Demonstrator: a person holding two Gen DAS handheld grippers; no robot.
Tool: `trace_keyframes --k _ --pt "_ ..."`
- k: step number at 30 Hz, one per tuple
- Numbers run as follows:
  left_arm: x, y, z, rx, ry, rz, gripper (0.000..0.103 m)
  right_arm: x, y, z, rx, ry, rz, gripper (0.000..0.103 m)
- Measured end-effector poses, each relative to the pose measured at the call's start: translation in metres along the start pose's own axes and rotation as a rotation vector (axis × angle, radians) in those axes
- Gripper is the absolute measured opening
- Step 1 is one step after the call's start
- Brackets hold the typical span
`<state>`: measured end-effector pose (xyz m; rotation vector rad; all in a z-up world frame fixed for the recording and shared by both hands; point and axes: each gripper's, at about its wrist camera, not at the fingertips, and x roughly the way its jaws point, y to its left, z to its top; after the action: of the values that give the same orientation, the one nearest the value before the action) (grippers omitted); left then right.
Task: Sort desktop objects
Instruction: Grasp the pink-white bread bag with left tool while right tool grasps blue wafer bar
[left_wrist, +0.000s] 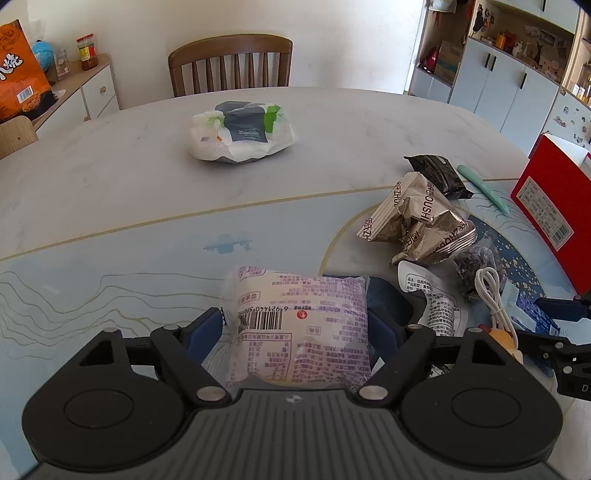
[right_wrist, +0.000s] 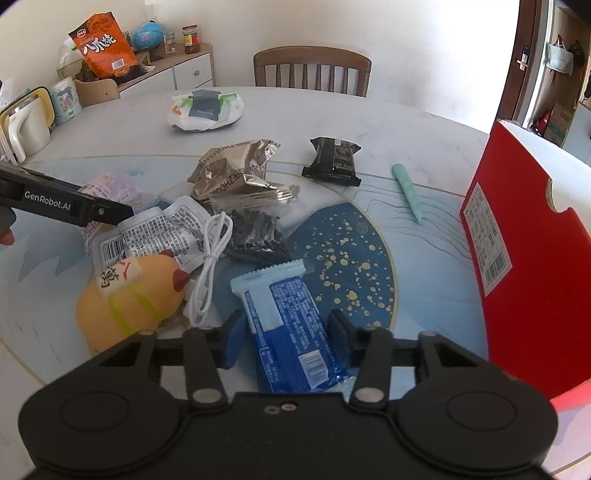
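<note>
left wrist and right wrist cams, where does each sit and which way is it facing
Left wrist: on the left gripper, facing across the table to the chair; its jaws flank a purple-printed packet.
Right wrist: on the right gripper, facing the same chair; its jaws flank a blue bar wrapper, left gripper intruding.
Shared: white bag, silver packet, red box.

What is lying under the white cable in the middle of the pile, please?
The white cable crosses a printed white packet and a dark bag of small black pieces. Whatever lies beneath those is covered.
</note>
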<state>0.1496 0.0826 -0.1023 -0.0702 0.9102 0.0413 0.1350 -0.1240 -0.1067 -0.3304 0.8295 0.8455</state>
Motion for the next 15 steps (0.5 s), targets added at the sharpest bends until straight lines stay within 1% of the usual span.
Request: trace_keyframes --k 1,6,10,15 --pt "0.0 0.0 0.0 0.002 0.001 0.001 0.083 0.0 0.001 0.0 -0.003 0.001 0.0 0.041" --pt "-0.003 0.001 0.0 -0.008 0.002 -0.01 0.078 -0.003 0.003 0.001 -0.001 0.005 -0.004 0.037" --pt "-0.006 0.005 0.0 -0.032 0.006 -0.028 0.072 -0.007 0.004 0.001 0.003 0.004 -0.006 0.037" --pt "-0.011 0.01 -0.001 -0.06 0.006 -0.038 0.069 -0.015 0.006 0.001 0.009 -0.011 -0.004 0.037"
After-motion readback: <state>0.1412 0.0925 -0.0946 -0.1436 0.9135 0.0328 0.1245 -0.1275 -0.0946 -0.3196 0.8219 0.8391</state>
